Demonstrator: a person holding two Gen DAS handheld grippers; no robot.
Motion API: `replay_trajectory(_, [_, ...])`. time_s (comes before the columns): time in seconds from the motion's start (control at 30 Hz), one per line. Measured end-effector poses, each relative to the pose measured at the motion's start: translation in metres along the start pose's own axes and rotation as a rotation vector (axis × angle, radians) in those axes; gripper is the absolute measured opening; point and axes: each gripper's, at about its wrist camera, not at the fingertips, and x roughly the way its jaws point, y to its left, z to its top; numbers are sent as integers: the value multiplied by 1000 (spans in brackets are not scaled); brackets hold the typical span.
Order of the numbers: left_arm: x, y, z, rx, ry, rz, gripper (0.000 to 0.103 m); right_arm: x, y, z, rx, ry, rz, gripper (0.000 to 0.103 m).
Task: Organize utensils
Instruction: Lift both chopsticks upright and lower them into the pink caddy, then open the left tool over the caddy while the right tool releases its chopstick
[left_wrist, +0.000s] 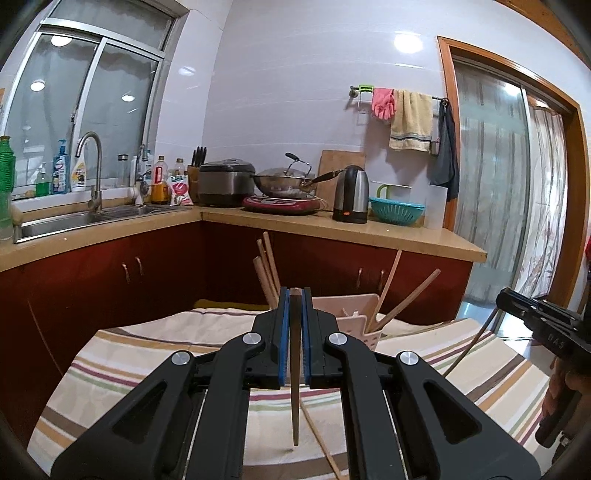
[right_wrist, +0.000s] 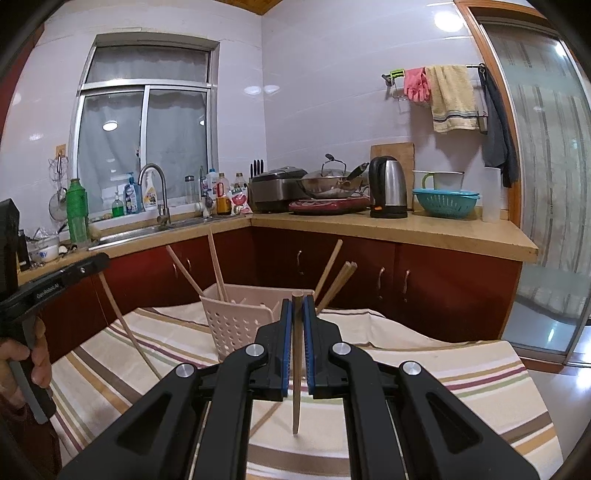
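Nearest each lens, jaws are clamping shut: left gripper (left_wrist: 294, 295) is pinching a dark chopstick (left_wrist: 294, 369), right gripper (right_wrist: 297, 299) a paler chopstick (right_wrist: 297, 369), both hanging tip-down, likely for dropping in upright. Beneath, a stray chopstick (left_wrist: 321, 439) is lying on the striped desk (left_wrist: 147, 354). Beyond, the pink holder (right_wrist: 236, 321) is standing with several chopsticks leaning inside.

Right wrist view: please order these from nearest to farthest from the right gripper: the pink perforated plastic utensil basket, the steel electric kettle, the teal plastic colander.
1. Pink perforated plastic utensil basket, just ahead of the right gripper, on the striped cloth.
2. Steel electric kettle, on the counter, ahead and right.
3. Teal plastic colander, farther right on the counter.
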Motion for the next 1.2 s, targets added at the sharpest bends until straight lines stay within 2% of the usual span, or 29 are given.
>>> replay_trajectory(0.17, [6, -2, 19, -1, -25, -27, 6, 0, -1, 24, -1, -51, 15, 7])
replay_trajectory(0.37, [11, -11, 55, 24, -95, -51, 6, 2, 1, 55, -22, -122, 35, 7])
replay_trajectory(0.7, [34, -28, 99, 82, -234, -38, 6, 32, 5, 93, -45, -213, 61, 7])
replay_trajectory(1.03, [92, -20, 114, 50, -246, -14, 6, 87, -2, 93, -25, -178, 61, 7])
replay_trajectory(1.2, [116, -13, 106, 40, -251, 7, 6, 106, -6, 83, -15, -151, 61, 7])
